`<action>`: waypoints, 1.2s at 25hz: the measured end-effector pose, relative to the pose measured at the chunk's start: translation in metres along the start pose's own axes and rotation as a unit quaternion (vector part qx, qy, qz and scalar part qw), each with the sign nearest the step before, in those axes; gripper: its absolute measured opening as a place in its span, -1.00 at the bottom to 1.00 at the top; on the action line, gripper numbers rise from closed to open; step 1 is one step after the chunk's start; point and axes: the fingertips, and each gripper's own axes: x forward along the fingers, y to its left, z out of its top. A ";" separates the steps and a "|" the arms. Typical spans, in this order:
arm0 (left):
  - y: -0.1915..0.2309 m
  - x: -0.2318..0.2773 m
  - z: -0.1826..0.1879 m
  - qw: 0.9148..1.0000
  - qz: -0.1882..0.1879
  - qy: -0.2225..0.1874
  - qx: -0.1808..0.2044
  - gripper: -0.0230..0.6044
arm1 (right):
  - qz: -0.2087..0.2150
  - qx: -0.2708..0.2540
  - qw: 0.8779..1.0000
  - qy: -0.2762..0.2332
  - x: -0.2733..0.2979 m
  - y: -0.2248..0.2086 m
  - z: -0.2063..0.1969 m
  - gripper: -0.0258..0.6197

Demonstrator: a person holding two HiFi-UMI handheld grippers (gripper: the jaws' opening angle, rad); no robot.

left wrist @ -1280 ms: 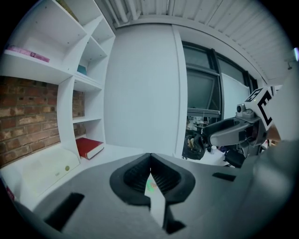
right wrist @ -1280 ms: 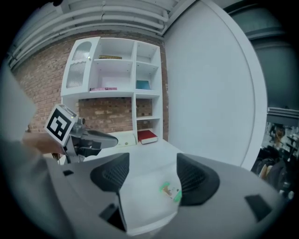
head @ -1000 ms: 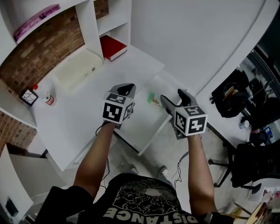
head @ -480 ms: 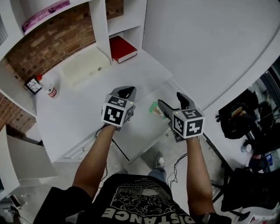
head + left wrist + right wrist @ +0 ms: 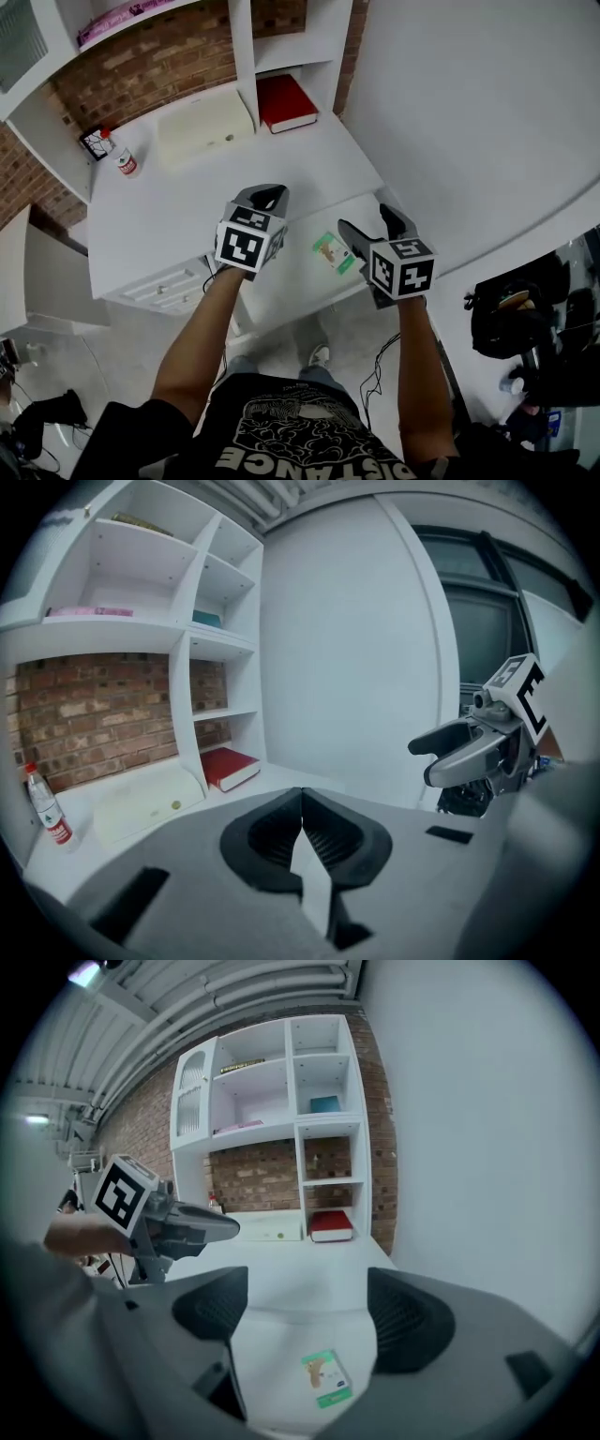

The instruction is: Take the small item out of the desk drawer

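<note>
The reach for the item is judged to be the step in hand. The white desk drawer [image 5: 281,281] is seen pulled out from under the white counter [image 5: 178,216]. The small flat green-and-white packet [image 5: 330,251] lies untouched on the drawer's floor, towards its right side.

The right gripper [image 5: 364,220] is held above the drawer, near the packet. Its fingers [image 5: 409,1321] are spread wide and have just been opening. Nothing is gripped between them, though in the right gripper view the packet is framed below the gap. The left gripper [image 5: 267,195] is held over the counter, just left of the drawer, with its fingers [image 5: 337,841] pressed together on nothing.

The next move is judged to call for the right gripper to be lowered and tilted down until the packet sits between the fingers. Because the packet lies flat, an edge will probably have to be caught before the fingers are closed.
</note>
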 end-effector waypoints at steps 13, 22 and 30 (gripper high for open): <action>0.000 -0.003 -0.033 0.996 0.081 0.027 -0.041 -0.90 | 0.098 -0.037 0.992 0.072 0.030 -0.013 -0.036 0.42; 0.001 0.003 -0.086 0.991 0.095 0.031 -0.089 -0.90 | 0.123 -0.059 0.977 0.163 0.071 -0.013 -0.107 0.46; -0.001 0.020 -0.126 0.990 0.094 0.042 -0.097 -0.90 | 0.148 -0.092 0.958 0.229 0.103 -0.008 -0.151 0.46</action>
